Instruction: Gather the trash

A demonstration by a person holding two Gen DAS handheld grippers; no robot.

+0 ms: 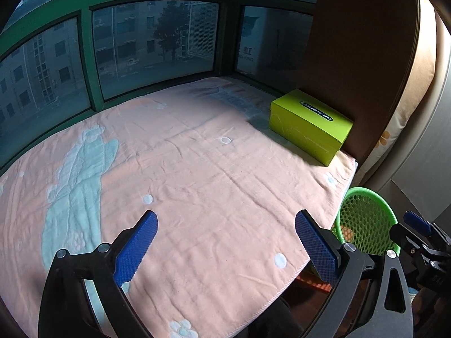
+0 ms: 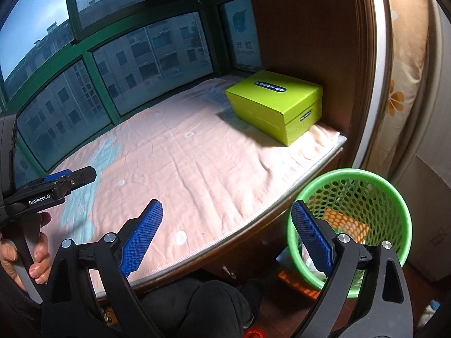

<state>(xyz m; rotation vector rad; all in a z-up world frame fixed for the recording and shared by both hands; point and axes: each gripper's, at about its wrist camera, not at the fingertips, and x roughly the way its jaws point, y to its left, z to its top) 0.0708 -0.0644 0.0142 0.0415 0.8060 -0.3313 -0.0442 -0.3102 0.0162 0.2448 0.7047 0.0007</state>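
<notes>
A green mesh waste basket stands on the floor beside the bed's right corner, with white crumpled paper and something orange inside; it also shows in the left wrist view. My left gripper is open and empty over the peach blanket. My right gripper is open and empty, its right finger over the basket's near rim. The left gripper also shows at the left of the right wrist view.
A lime-green shoebox sits at the blanket's far right corner against a brown wooden panel; it also shows in the right wrist view. Green-framed windows line the far side. A floral curtain hangs at right.
</notes>
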